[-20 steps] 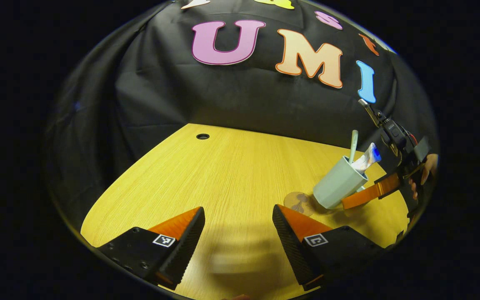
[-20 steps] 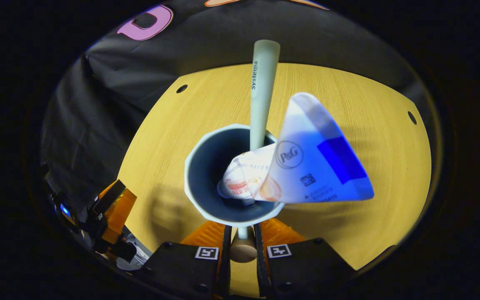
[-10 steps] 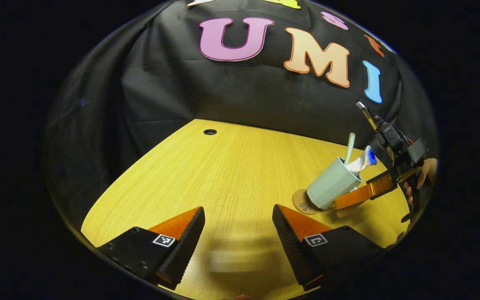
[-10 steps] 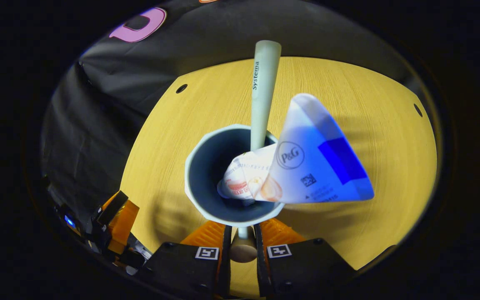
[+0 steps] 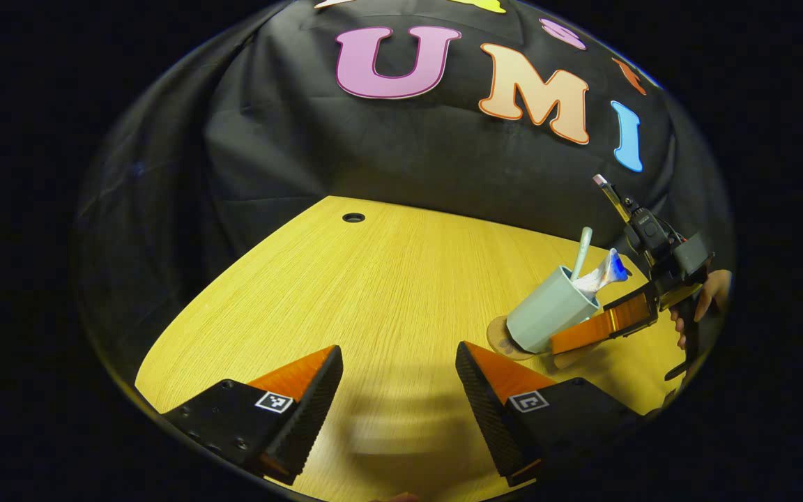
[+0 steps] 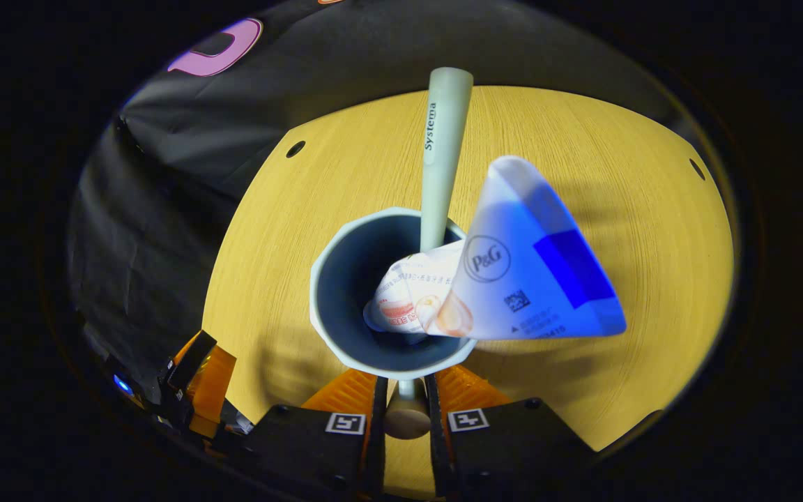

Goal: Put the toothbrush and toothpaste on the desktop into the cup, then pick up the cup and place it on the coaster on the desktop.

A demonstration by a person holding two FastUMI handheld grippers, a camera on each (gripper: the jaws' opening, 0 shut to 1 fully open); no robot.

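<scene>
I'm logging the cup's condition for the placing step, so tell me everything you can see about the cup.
The cup is pale grey-green outside and dark inside, with a faceted rim; it looks like plastic or ceramic. It is tilted, its base over the coaster; contact can't be confirmed. The toothbrush and toothpaste stand inside, sticking out above the rim. The right tongs are shut on its handle.

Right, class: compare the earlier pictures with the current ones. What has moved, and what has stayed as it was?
In the left gripper view, the right gripper has carried the cup over onto the coaster, which it now covers in part. The toothbrush and toothpaste stay in the cup, its handle still between the fingers. The left gripper remains open and idle over the desktop.
</scene>
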